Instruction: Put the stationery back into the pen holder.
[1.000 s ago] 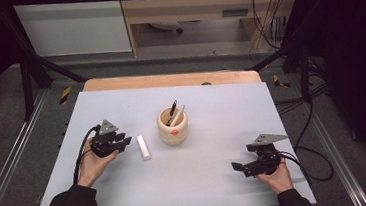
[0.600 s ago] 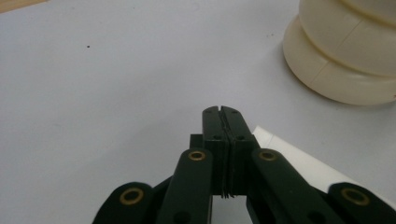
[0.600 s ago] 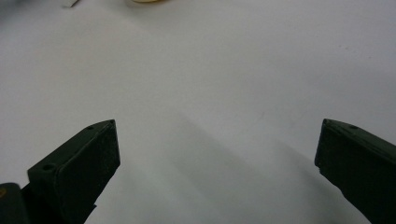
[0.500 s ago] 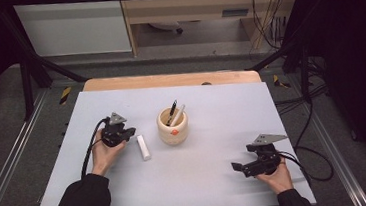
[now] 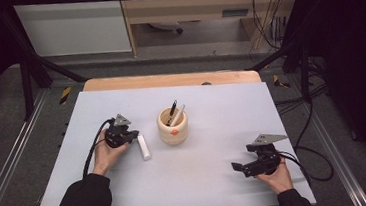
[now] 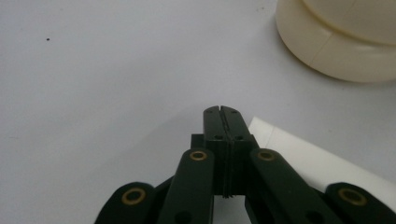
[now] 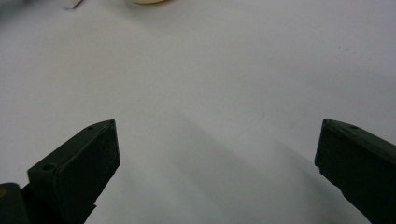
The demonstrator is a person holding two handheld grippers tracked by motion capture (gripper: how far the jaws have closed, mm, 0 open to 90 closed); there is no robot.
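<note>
Just beside the white stick [image 5: 145, 147]: left gripper [image 5: 134, 136] pinched shut on nothing, right gripper [image 5: 241, 158] wide open. Might shove stick away instead of grabbing.

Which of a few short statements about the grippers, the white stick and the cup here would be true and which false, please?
1. The left gripper has its jaws shut with nothing between them. True.
2. The white stick stands in the cup. False: it lies flat on the table, beside the left gripper.
3. The right gripper is open over bare table. True.
4. The cup is empty. False: two pen-like things stand in it, one dark and one light.
5. The right gripper holds the stick. False: it is far from the stick, near the table's right front corner.
</note>
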